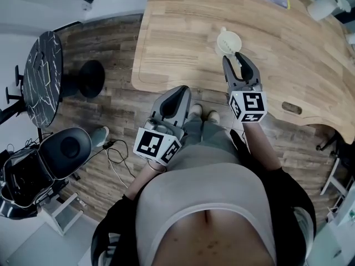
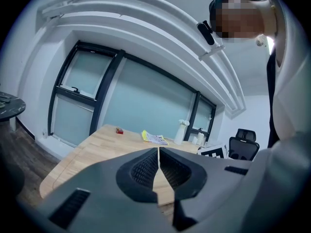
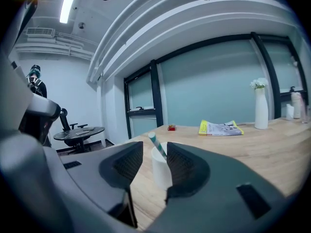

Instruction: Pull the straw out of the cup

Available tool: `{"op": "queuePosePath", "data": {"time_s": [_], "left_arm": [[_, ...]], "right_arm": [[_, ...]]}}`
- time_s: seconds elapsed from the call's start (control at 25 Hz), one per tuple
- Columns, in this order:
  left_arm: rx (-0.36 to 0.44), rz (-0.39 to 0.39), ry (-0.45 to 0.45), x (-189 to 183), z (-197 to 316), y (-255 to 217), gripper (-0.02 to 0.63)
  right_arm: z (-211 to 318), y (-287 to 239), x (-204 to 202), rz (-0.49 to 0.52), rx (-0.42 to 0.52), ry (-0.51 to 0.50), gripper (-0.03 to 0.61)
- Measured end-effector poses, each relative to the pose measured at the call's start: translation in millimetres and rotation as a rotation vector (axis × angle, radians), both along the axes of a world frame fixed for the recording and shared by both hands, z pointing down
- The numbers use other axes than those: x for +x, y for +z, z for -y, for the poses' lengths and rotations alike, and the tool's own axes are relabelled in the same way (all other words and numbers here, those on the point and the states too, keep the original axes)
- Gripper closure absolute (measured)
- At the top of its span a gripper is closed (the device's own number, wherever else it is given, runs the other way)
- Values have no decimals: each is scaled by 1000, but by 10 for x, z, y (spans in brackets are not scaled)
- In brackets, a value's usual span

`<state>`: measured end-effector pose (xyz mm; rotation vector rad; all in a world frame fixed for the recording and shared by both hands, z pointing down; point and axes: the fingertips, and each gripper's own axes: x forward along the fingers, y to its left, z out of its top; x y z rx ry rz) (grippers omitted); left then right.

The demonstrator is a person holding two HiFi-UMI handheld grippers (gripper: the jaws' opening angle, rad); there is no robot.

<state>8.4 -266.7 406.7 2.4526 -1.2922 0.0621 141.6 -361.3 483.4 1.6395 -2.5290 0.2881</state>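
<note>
A white cup (image 1: 228, 40) stands on the wooden table (image 1: 183, 32) near its front edge. A green-and-white striped straw (image 3: 158, 145) leans out of the cup (image 3: 161, 168). My right gripper (image 1: 233, 58) is just in front of the cup and open. In the right gripper view the cup and straw show in the gap of the right gripper (image 3: 154, 152), beyond the fingertips and untouched. My left gripper (image 1: 179, 90) hovers off the table's front edge over the floor. Its jaws are shut on nothing, as the left gripper (image 2: 159, 153) also shows in its own view.
A yellow booklet (image 3: 220, 128), a small red object (image 3: 171, 127) and a white vase with flowers (image 3: 261, 108) stand farther back on the table. To the left are a round dark side table (image 1: 42, 76) and a black office chair (image 1: 52, 159). Another person (image 3: 36, 84) stands far off.
</note>
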Motion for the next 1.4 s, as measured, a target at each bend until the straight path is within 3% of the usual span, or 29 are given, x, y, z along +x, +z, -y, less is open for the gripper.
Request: {"op": "queuePosePath", "data": {"time_s": [0.24,0.6,1.4], "left_arm": [[-8,7,-26,-78,-14,32,599],[-10,9,-50,-140,-28,38,599],[-2,7,-57,-204,-39,4,600]], "right_arm": [[86,96,31,-10,-13,23,460],[142,238,35,-19,-51,32,479],[164,248,110,-129,-4,84,531]]}}
